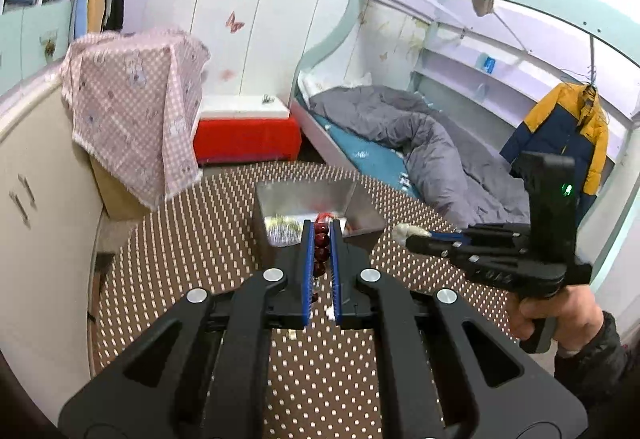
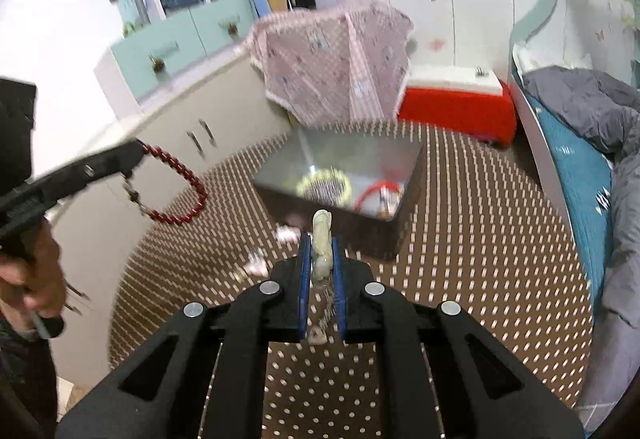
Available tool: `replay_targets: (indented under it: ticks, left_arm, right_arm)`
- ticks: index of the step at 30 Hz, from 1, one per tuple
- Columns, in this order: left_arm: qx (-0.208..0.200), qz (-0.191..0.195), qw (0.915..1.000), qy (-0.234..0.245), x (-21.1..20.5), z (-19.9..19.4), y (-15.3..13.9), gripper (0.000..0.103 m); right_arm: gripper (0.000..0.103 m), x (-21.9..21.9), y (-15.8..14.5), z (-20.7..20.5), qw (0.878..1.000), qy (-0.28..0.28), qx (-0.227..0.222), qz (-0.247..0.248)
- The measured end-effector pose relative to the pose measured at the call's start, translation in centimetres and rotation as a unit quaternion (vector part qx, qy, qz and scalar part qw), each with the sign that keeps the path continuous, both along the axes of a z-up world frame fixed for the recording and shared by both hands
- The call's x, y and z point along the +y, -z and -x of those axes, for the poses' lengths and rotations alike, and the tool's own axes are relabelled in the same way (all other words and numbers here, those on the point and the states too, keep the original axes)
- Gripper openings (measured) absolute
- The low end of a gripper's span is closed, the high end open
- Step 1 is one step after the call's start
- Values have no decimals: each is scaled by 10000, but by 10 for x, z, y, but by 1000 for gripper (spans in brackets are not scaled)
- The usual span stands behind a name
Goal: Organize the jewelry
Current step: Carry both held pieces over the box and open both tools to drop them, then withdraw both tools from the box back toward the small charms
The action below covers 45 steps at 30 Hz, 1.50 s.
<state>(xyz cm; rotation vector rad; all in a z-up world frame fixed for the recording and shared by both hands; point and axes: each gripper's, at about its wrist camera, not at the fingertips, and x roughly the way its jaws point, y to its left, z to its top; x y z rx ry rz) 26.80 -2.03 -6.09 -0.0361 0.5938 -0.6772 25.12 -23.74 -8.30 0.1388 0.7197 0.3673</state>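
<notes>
My left gripper (image 1: 321, 225) is shut on a dark red bead bracelet (image 1: 320, 251), held above the table just short of the open metal box (image 1: 280, 199). In the right wrist view the left gripper (image 2: 134, 159) shows at the left with the red bracelet (image 2: 188, 195) hanging from it in a loop. My right gripper (image 2: 320, 239) is shut on a pale jade-like bracelet (image 2: 321, 239), in front of the metal box (image 2: 412, 179). The box holds a yellow-green bead bracelet (image 2: 324, 187) and a red bangle (image 2: 374, 193). The right gripper (image 1: 408, 235) also shows in the left wrist view.
The round table (image 2: 480, 239) has a brown cloth with white dots. Small pale items (image 2: 256, 263) lie on it left of my right gripper. A pink cloth-covered object (image 2: 340, 63), a red and white box (image 2: 456, 103), a cabinet (image 2: 180, 143) and a bed (image 2: 580, 143) surround the table.
</notes>
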Motion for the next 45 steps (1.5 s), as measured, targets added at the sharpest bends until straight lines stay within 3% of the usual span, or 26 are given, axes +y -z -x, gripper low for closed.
replay_targets:
  ticks: [7,18,19,20,21,22,25,29,34,45]
  left_arm:
    - [-242,140,9995,112,-21,-26,-30,8]
    - [169,-367,9992,-29,-69,-83,-14,11]
    - [208,-506,9984,-167,-71,-88,-11,34]
    - [209,-556,9978,-290,-71,-88,-11,83]
    - [47,-461,9974,-560,-65,-85,-12,96]
    - [-122,-295,9973,-663,-58,-81,-14,97]
    - [-165,-291,9962,-805,-49,-76,-18,97]
    - [-291,-375,9926,-1119,-38,-67,-23,97]
    - [-354,-141,9899,-1365,-19,-51,-27,97]
    - [-647,-163,9848,-1607,1,-10,-28,97]
  right_arm:
    - [9,-9,-42,-32,9994,-18,-329,62]
    - [11,-7,-23,-87,9997,209,42,115]
    - [19,-10,-22,-90,9994,312,75,90]
    - [26,-11,-21,-89,9992,393,71,95]
    - [49,-13,-21,-86,9988,468,41,99]
    - [80,-16,-21,-84,9984,550,-9,96]
    - [94,-24,-24,-74,9964,827,-190,86]
    - [95,-32,-32,-63,9941,1024,-334,94]
    - [95,-33,-43,-48,9928,1061,-515,188]
    - [95,-30,-58,-19,9906,1104,-765,245]
